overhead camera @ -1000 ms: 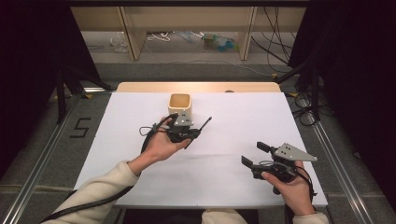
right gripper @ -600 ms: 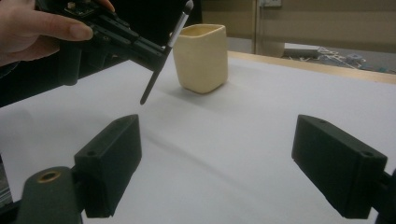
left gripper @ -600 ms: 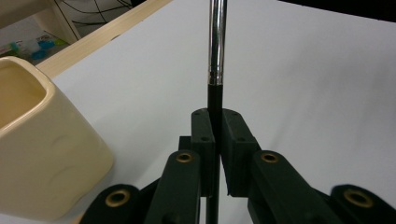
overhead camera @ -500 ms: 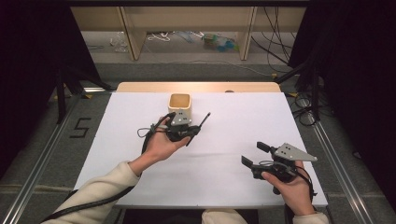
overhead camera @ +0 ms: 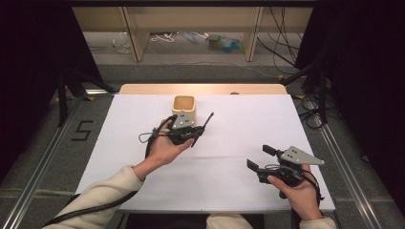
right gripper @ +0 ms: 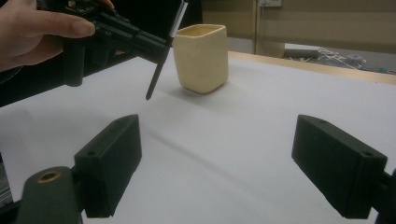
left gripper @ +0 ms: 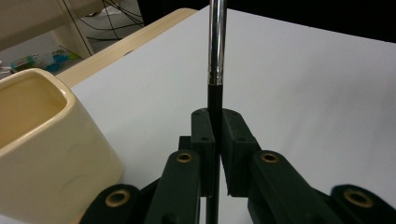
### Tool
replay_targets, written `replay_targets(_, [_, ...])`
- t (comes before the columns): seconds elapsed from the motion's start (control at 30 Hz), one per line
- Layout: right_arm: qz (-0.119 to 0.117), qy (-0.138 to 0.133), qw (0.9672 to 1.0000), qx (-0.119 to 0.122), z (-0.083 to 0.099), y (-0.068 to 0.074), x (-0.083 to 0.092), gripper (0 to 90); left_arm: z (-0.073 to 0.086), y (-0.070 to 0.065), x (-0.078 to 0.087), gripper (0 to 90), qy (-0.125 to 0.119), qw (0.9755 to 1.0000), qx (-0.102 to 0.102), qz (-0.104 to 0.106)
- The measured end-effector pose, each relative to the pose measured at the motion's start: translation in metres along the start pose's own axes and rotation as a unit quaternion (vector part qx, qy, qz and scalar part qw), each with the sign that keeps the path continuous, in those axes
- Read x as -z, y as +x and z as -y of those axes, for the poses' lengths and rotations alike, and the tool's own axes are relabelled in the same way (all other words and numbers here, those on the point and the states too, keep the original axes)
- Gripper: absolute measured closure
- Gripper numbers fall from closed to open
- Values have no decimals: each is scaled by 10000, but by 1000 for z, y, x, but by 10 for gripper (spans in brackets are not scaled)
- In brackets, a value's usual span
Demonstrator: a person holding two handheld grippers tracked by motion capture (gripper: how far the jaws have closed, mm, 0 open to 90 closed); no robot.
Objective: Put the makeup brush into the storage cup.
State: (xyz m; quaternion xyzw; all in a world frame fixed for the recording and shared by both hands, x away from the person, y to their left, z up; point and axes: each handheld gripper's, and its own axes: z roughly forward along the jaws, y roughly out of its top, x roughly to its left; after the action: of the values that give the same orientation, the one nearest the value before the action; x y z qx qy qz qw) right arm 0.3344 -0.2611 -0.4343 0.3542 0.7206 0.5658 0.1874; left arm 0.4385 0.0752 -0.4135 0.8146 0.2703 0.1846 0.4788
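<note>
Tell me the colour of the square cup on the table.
Cream, a pale yellow, on the cup; clearest in the right gripper view.

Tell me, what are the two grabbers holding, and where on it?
The left gripper pinches a thin pen on its black part, just below the silver section. The right gripper holds nothing.

We are losing the pen's (left gripper: 215, 46) tip past the left gripper view's top edge; the cup (left gripper: 42, 149) is running off its left.
</note>
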Motion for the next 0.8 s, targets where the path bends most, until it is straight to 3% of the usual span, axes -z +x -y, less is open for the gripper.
replay_targets(0.8, [-13,-10,10000,4,0,0,0,171,0,4,2,843,-312,9995,24,-91])
